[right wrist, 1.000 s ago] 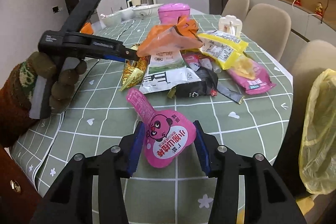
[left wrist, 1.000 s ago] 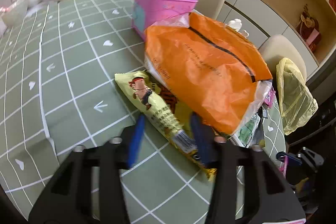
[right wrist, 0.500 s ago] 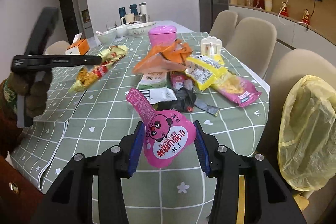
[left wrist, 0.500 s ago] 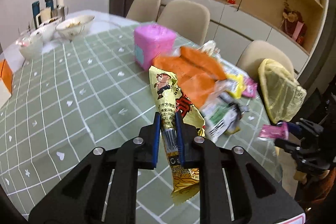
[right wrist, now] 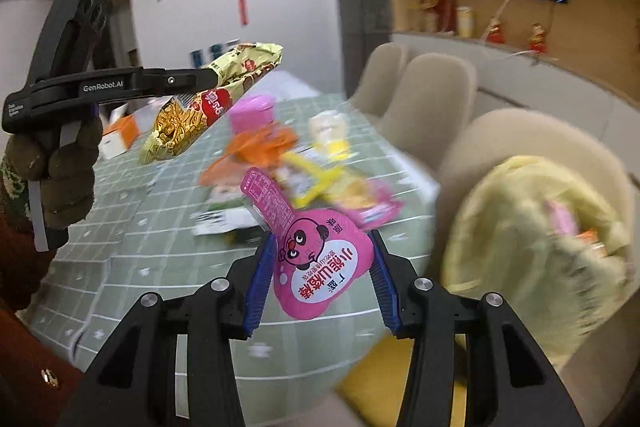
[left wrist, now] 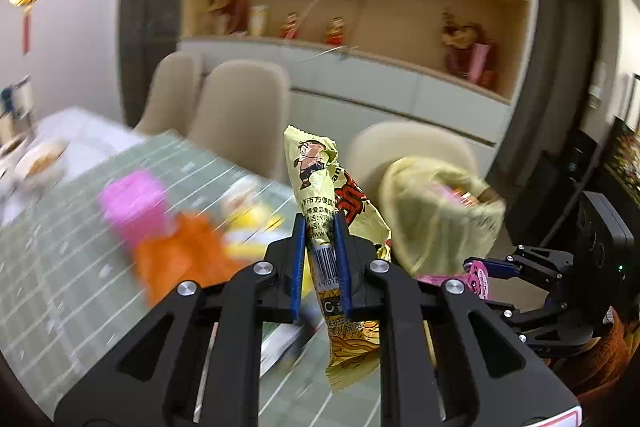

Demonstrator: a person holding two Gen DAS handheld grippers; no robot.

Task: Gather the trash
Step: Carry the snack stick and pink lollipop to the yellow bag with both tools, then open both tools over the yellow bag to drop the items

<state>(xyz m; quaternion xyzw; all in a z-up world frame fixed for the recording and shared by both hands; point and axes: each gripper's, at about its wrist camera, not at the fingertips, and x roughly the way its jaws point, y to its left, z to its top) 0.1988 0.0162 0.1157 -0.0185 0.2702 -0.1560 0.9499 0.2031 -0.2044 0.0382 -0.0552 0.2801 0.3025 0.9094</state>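
Now swung toward yellow bag [left wrist: 440, 211]; left gripper [left wrist: 320, 259] clamps noodle wrapper [left wrist: 320, 187], right gripper [right wrist: 324, 267] pinches pink pouch [right wrist: 320, 267].

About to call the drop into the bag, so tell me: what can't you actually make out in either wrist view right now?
- Table litter: motion-blurred in both views; items can't be counted.
- Yellow trash bag: blurred in the right wrist view; its mouth and contents are unclear.
- Right gripper in the left wrist view: small, partly behind the left gripper.
- Yellow noodle wrapper: middle covered by the fingers.

Open air lies between both loaded grippers and the yellow trash bag [right wrist: 536, 239] (chair [right wrist: 532, 143] behind it).
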